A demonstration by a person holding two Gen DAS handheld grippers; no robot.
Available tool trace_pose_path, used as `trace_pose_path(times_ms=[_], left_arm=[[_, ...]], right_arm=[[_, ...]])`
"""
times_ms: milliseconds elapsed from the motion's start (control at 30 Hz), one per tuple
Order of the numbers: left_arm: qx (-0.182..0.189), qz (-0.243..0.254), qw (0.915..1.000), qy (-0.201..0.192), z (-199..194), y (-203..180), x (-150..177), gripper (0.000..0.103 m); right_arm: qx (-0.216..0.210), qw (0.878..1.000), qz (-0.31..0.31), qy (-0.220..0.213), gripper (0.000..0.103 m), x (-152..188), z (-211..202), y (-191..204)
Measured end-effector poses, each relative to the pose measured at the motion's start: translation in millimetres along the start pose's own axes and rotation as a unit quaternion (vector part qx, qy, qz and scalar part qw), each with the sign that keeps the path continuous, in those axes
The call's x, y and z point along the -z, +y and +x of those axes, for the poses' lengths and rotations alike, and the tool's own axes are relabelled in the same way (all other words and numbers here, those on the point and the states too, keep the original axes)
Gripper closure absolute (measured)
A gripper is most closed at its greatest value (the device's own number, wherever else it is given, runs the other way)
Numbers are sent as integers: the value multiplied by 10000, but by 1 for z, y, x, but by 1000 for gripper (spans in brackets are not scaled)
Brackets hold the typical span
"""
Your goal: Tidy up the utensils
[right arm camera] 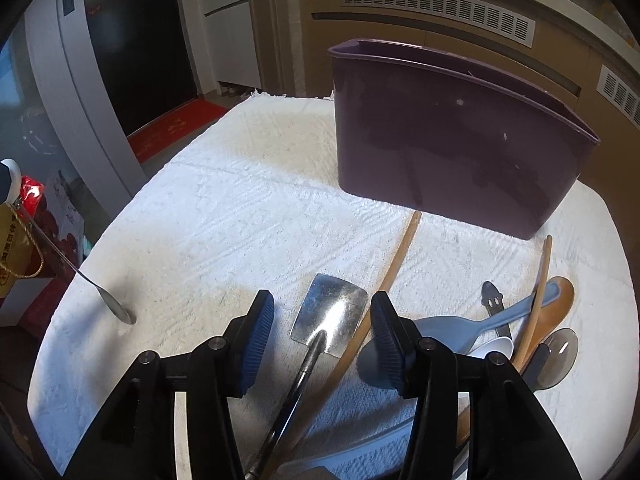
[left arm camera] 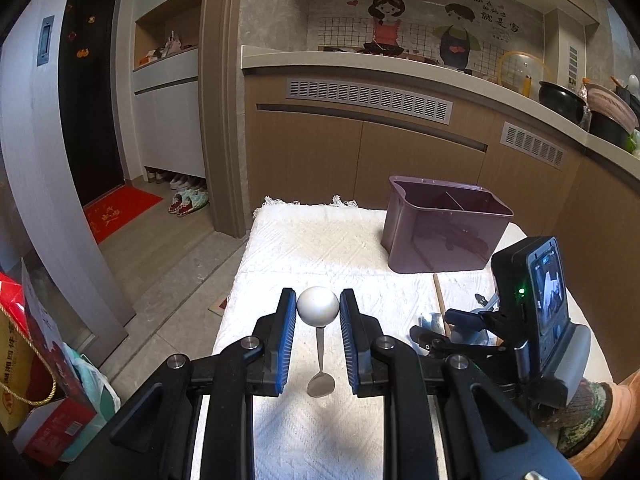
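Note:
My left gripper [left arm camera: 318,300] is shut on the white ball end [left arm camera: 318,307] of a slim metal spoon [left arm camera: 320,382]. The spoon hangs down, and in the right wrist view its bowl [right arm camera: 120,314] touches the cloth near the left edge. My right gripper [right arm camera: 322,300] is open low over a metal spatula [right arm camera: 332,314]; its fingers stand on either side of the blade without pressing it. A purple utensil caddy [right arm camera: 452,140] with an inner divider [left arm camera: 456,200] stands upright behind. A pile of utensils lies at the right: wooden sticks [right arm camera: 396,256], a blue spoon [right arm camera: 480,326] and a brown wooden spoon [right arm camera: 560,300].
A white textured cloth [right arm camera: 240,200] covers the table, whose left edge drops to the floor. A red box and bags [left arm camera: 40,360] stand on the floor at the left. Kitchen cabinets [left arm camera: 360,152] rise behind the table. A person's sleeve [left arm camera: 616,420] shows at the lower right.

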State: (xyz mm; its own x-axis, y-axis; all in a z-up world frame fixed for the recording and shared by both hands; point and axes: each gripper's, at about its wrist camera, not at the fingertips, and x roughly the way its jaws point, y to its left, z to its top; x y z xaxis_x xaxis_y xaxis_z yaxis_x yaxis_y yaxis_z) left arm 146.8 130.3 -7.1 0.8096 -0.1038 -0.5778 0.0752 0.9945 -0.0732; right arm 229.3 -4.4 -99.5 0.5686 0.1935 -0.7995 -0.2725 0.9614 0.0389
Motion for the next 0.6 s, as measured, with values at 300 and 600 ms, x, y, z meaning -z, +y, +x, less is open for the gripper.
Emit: trace_pose_path(times_ms=[300, 600], left_arm=[[43, -15, 10000, -11, -1, 1, 1, 83], [-17, 8, 10000, 74, 4, 2, 1, 83]], right_arm=[[273, 9981, -539, 117, 53, -6, 15, 22], [-52, 9990, -398, 176, 87, 4, 3, 7]])
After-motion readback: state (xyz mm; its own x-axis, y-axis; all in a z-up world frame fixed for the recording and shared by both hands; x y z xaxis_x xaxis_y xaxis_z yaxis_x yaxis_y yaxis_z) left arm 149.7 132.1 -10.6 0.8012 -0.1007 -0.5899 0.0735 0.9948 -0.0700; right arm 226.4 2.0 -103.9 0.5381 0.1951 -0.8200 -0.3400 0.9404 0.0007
